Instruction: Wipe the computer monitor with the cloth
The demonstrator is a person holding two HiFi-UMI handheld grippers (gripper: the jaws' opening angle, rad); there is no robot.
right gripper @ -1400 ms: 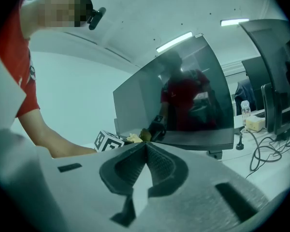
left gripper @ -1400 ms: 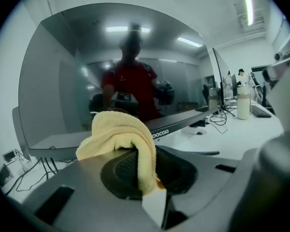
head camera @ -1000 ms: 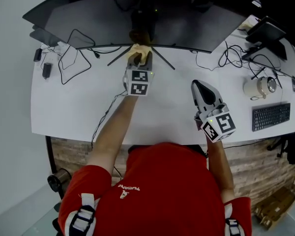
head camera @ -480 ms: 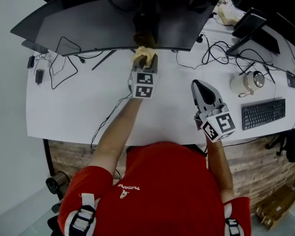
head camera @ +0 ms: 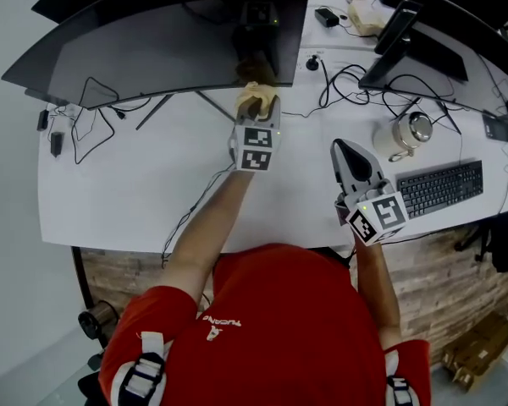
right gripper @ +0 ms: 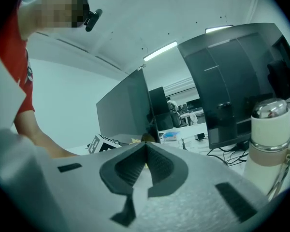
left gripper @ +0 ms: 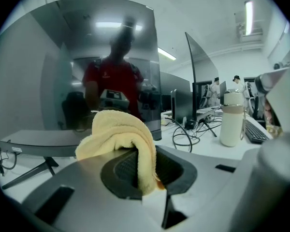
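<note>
Our left claw (left gripper: pixel 141 170) pinches a fold of the yellow cloth (left gripper: pixel 117 129), whose bunch stands out past the tips, close before the lower edge of the dark monitor (head camera: pixel 152 45); whether they touch we cannot tell. The cloth looks soft, light and limp, so we judge a deep hold in the fold is right, with gentle pressure, as the monitor seems fragile. Our right claw (right gripper: pixel 146 164) is pressed together, empty, above the counter (head camera: pixel 127 184).

Bright ceiling strip lights (left gripper: pixel 250 17) glare on the monitor (left gripper: pixel 87 57); fisheye edges darken and bend.
</note>
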